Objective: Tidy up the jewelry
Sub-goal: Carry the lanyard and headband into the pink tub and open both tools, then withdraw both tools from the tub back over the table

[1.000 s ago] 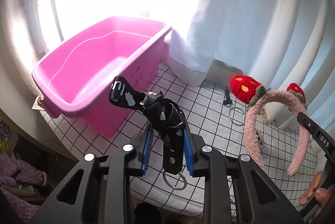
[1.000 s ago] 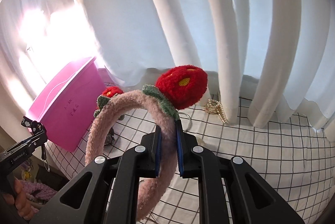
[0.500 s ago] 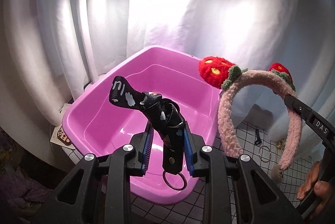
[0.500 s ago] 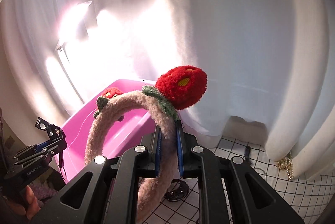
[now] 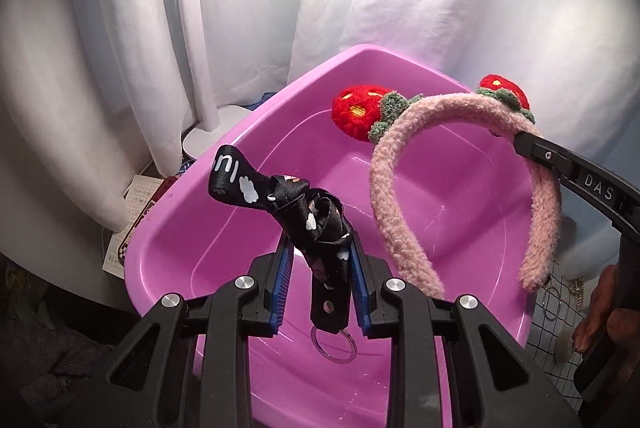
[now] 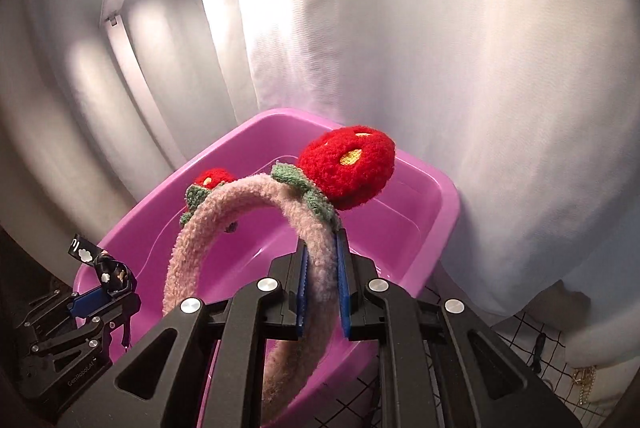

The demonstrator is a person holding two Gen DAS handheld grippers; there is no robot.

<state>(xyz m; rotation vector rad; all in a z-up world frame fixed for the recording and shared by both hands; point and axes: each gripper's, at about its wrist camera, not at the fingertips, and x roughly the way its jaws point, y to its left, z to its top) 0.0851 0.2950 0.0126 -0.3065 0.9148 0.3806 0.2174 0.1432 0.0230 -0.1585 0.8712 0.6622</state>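
My left gripper [image 5: 320, 264] is shut on a black strap keychain [image 5: 312, 224] with white cloud prints and a metal ring [image 5: 334, 346], held over the near part of the pink tub [image 5: 208, 228]. My right gripper [image 6: 322, 260] is shut on a fluffy pink headband [image 6: 244, 200] with red strawberries [image 6: 348, 166], held above the pink tub [image 6: 420, 228]. The headband [image 5: 400, 156] and the right gripper [image 5: 532, 146] also show in the left wrist view over the tub's right side. The left gripper [image 6: 104, 296] shows at lower left in the right wrist view.
White curtains [image 6: 440, 48] hang behind the tub. A grid-patterned tablecloth [image 6: 516, 364] lies to the right with a black clip [image 6: 538, 344], a gold chain [image 6: 584, 384] and a metal ring [image 5: 554, 302]. A white lamp base [image 5: 204, 140] and papers [image 5: 136, 204] lie left of the tub.
Both grippers have moved left from the tablecloth to above the pink tub, carrying the keychain and the headband. The tub now fills the middle of both views.
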